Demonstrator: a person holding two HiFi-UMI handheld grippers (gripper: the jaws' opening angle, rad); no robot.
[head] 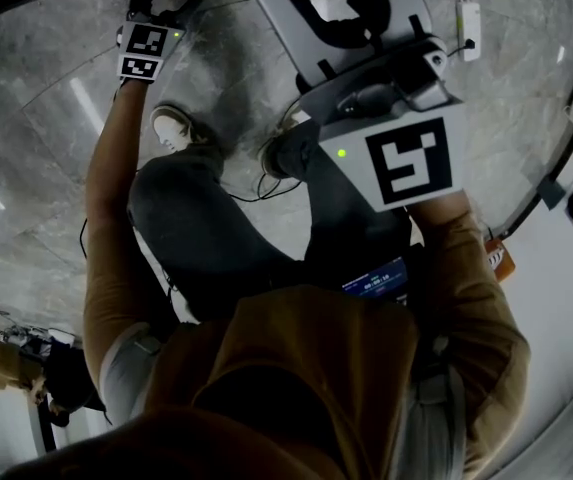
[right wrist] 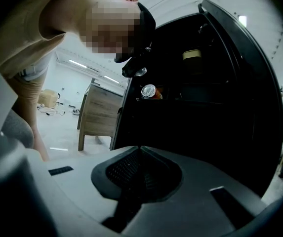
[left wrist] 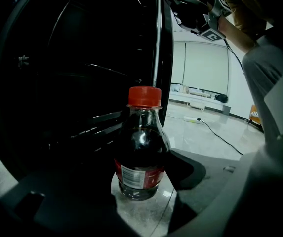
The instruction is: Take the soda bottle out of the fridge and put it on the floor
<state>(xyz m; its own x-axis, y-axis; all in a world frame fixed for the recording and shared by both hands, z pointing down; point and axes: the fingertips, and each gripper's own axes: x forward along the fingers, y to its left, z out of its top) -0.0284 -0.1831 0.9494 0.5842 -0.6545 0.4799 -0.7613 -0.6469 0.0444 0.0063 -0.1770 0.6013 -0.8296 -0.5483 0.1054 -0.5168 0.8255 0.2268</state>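
The marble floor (left wrist: pixel 147 215) (pale, glossy) carries the upright soda bottle (left wrist: pixel 141 157) and a cable (left wrist: pixel 221 138).

You're in a big, sparse lab-like test room: polished marble-look floor (head: pixel 46 148), white walls (left wrist: pixel 200 68), a power strip (head: pixel 468 16) and loose cable (left wrist: pixel 222 137), a wooden cabinet (right wrist: pixel 101 107) beside the black fridge (right wrist: pixel 230 83).

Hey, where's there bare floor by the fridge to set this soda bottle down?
Bare floor lies under the soda bottle and stretches rightward, bordered by the fridge on the left and the cable with its power strip further out. Left of the bottle is crowded: the dark fridge fills it. Stay short of the cable.
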